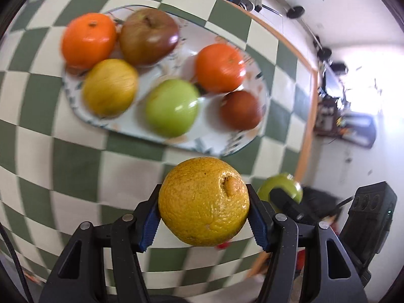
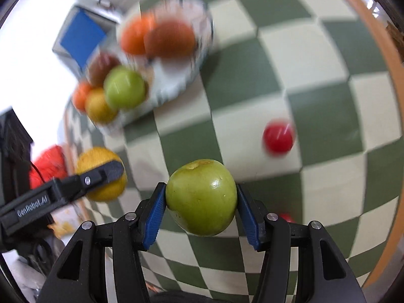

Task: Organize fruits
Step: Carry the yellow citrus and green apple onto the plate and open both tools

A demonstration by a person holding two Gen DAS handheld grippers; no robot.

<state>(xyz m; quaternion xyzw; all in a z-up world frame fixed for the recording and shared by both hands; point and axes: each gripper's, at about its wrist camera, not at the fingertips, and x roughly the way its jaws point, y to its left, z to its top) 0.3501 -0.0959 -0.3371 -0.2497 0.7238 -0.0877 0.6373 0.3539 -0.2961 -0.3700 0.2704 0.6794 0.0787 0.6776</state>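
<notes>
While clamped on yellow citrus in left tongs, green apple in right tongs: risk slipping from smooth skins, collision near crowded tray upper left.

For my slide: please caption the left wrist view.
Left tool grips a lemon above the fruit plate.

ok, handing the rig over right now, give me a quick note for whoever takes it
Left claw: shut on a yellow citrus fruit, held above the checkered cloth.
Right claw: shut on a green apple, also in the air.
Platter: already holds six fruits: two oranges, a yellow fruit, a green apple, a brownish apple and a dark red fruit.
Loose: a small red fruit on the cloth to the right.
Left to do, probably: set both held fruits on the platter, then fetch the red one.
</notes>
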